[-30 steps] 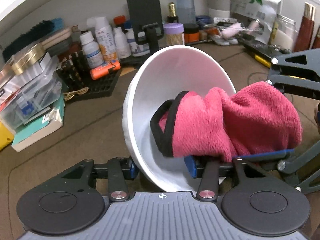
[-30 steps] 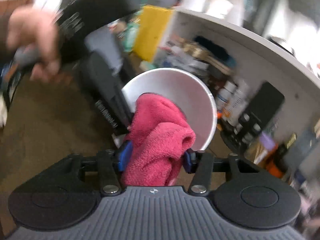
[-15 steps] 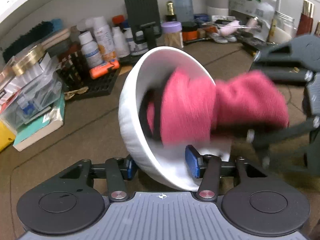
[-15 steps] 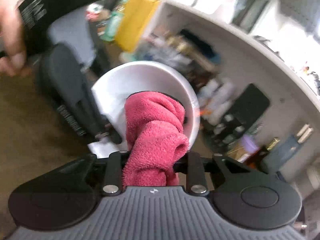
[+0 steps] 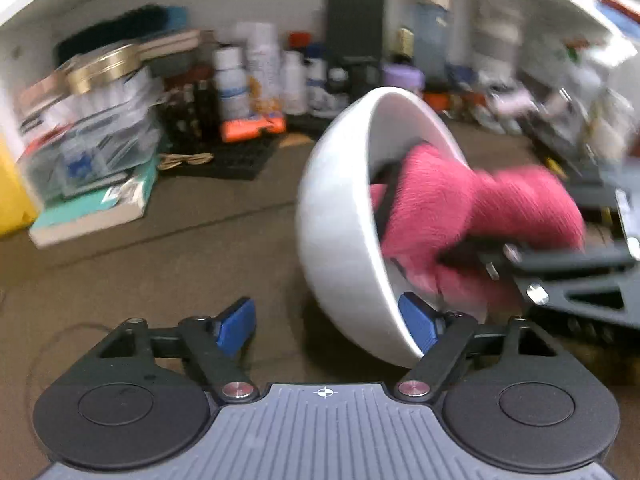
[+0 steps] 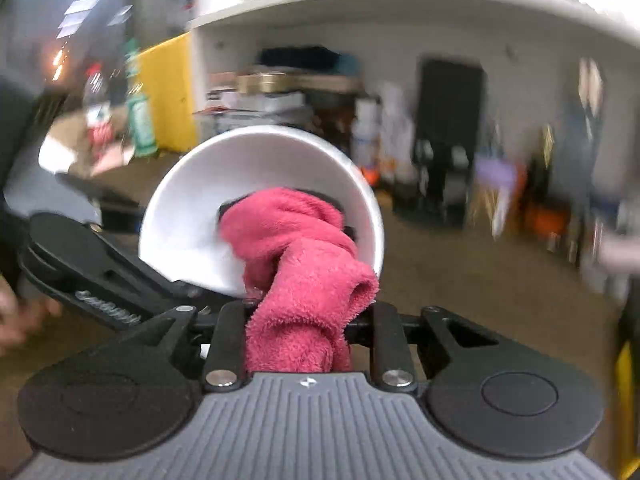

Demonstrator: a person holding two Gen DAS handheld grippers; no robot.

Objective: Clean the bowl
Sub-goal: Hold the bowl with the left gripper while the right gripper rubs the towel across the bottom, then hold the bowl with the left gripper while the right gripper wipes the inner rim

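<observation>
White and glossy, the round ceramic bowl [image 5: 344,232] was tipped on its side above the brown tabletop [image 5: 160,264], mouth turned toward your right claw [image 6: 304,320]. That claw was clamped on a bunched pink terry cloth [image 6: 312,280], whose front end sat pressed inside the bowl. I judged you to be mid-wipe; blur hid whether any dirt remained. Your left claw [image 5: 332,324] stood wide apart: its right pad [image 5: 416,324] lay inside the rim, its left pad [image 5: 236,320] well clear, so whether it truly gripped the bowl you could not tell.
</observation>
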